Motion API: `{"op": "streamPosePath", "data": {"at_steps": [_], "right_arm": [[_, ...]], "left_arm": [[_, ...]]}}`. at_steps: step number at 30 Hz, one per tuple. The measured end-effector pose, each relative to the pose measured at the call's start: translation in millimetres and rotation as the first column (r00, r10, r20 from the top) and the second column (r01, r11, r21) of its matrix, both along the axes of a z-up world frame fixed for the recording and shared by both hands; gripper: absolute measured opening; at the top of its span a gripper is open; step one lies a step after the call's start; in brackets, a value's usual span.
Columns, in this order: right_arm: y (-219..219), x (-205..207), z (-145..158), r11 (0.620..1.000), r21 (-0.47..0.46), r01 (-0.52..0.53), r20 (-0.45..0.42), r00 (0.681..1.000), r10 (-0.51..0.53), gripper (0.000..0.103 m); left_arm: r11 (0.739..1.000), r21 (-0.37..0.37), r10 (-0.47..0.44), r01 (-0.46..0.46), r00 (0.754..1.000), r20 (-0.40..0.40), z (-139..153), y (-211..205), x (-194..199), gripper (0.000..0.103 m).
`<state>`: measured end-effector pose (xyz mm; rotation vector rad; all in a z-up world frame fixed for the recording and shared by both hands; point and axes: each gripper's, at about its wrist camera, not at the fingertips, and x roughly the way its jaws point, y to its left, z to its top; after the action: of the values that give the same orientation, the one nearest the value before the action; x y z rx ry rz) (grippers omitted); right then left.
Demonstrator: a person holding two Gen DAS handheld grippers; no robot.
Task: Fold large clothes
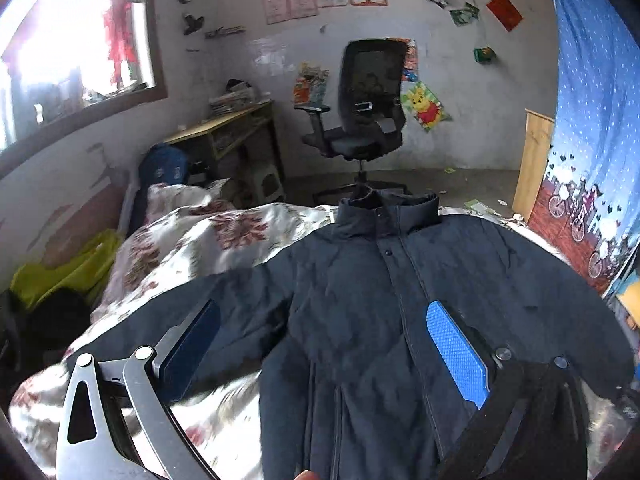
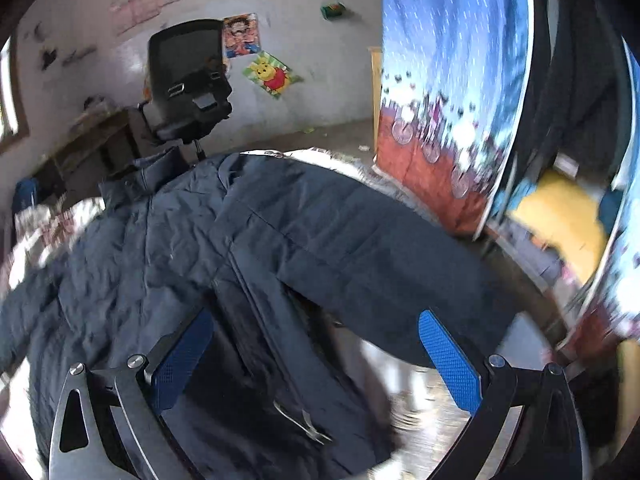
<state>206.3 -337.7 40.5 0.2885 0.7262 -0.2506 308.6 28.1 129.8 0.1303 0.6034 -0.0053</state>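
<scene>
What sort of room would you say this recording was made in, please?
Most likely a lived-in bedroom: a dark jacket lies spread on a bed with a floral quilt, and beyond it stand a desk and an office chair below wall posters.

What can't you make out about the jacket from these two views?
- Jacket hem: cut off by the bottom edge, left wrist view.
- Its sleeve cuffs: hidden by the left gripper fingers there.
- Right wrist view: motion blur smears the bedspread beneath the right gripper.
</scene>
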Motion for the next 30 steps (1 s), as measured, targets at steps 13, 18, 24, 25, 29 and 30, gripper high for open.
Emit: {"op": "streamPosePath", "data": {"at_steps": [13,18,24,25,29,30], "right_arm": [[-82.7,-10.4,-80.5,0.638,0.685,0.35,-0.004,0.879,-0.477,0.102],[-113.2,-24.5,-100.5,0.406,0.802,0.438,-0.079,0.751,-0.655,0.079],[-144.7,-28.0,-105.8,0.344,0.794,0.501,-0.115,0.679,-0.725,0.039],[-147.6,-28.4,-105.0,0.349,0.789,0.506,-0.115,0.678,-0.726,0.033],[-166.7,-24.1,-95.0,0.43,0.753,0.497,-0.073,0.714,-0.697,0.012],[-166.2,-22.4,-95.1,0.457,0.737,0.497,-0.059,0.722,-0.689,0.01]], "left_arm": [[0.975,-0.176,-0.16,0.135,0.977,-0.14,-119.3,-74.4,148.0,0.101],[0.96,-0.212,-0.22,0.182,0.959,-0.176,-145.2,-131.5,178.9,0.101],[0.966,-0.17,-0.227,0.195,0.955,-0.191,-174.0,-187.0,209.5,0.101],[0.969,-0.153,-0.224,0.194,0.952,-0.207,-181.3,-196.7,215.6,0.101],[0.977,-0.111,-0.208,0.184,0.941,-0.268,-209.2,-222.5,235.4,0.101],[0.979,-0.1,-0.198,0.177,0.936,-0.292,-217.8,-226.6,239.9,0.101]]}}
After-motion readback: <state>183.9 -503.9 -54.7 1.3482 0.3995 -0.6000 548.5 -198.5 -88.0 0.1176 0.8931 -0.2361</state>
